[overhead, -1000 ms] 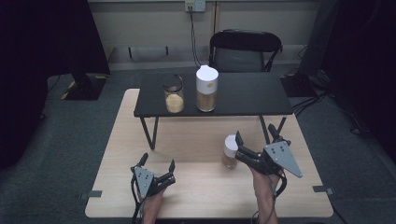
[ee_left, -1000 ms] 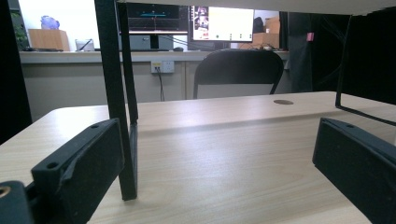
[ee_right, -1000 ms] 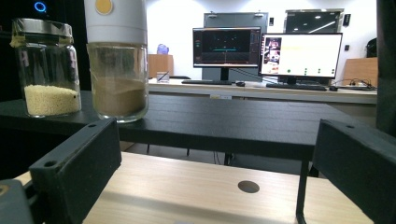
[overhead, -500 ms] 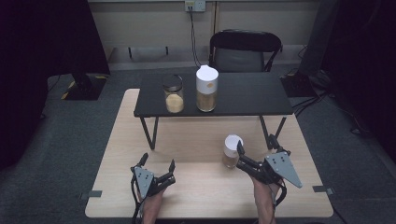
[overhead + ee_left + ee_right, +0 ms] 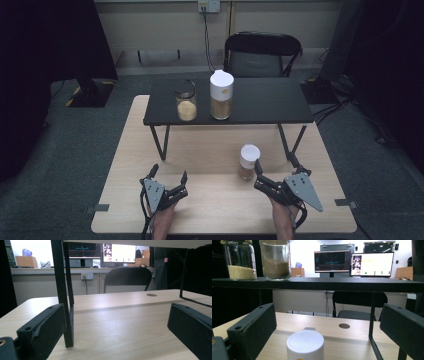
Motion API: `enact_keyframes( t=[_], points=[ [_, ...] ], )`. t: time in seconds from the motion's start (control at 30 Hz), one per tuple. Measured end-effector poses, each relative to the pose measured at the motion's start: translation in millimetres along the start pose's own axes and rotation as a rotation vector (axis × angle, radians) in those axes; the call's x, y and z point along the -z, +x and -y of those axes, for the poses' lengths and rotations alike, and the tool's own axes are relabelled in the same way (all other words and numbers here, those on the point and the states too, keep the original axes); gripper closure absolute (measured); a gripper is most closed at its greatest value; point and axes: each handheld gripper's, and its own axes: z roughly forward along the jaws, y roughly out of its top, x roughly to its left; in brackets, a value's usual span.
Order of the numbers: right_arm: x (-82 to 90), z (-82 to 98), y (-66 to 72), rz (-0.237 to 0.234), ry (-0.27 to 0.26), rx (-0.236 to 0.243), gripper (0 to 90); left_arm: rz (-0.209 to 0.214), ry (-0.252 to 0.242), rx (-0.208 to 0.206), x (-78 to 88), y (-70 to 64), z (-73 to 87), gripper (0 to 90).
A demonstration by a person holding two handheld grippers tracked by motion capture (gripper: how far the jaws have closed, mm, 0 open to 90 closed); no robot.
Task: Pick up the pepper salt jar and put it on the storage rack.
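Both claws low over the wooden surface [image 5: 210, 150], a small jar just ahead of my right one.

My right claw [image 5: 274, 176] has its jaws spread wide, gripping nothing; the small white-capped jar [image 5: 248, 161] stands upright just beyond them, apart from both jaws. My left claw [image 5: 167, 177] is also spread and empty, well apart. Two bigger jars stand on the black shelf [image 5: 260, 100] behind.

Small jar [image 5: 248, 161] on table [image 5: 210, 150] before shelf [image 5: 260, 100]; two jars [image 5: 186, 100] on shelf.
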Motion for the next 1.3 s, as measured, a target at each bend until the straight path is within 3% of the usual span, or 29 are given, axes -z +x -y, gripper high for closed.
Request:
enact_keyframes(
  t=[0.4,1.3],
  points=[
    [4.5,17.4,6.6,-0.018,-0.002,-0.004,0.0,0.001,-0.002,0.001,0.1,0.0,0.1,1.5],
    [4.4,65.2,9.7,0.017,0.06,0.0,0.1,0.0,0.0,0.002,0.3,0.1,0.0,1.4]
  ],
)
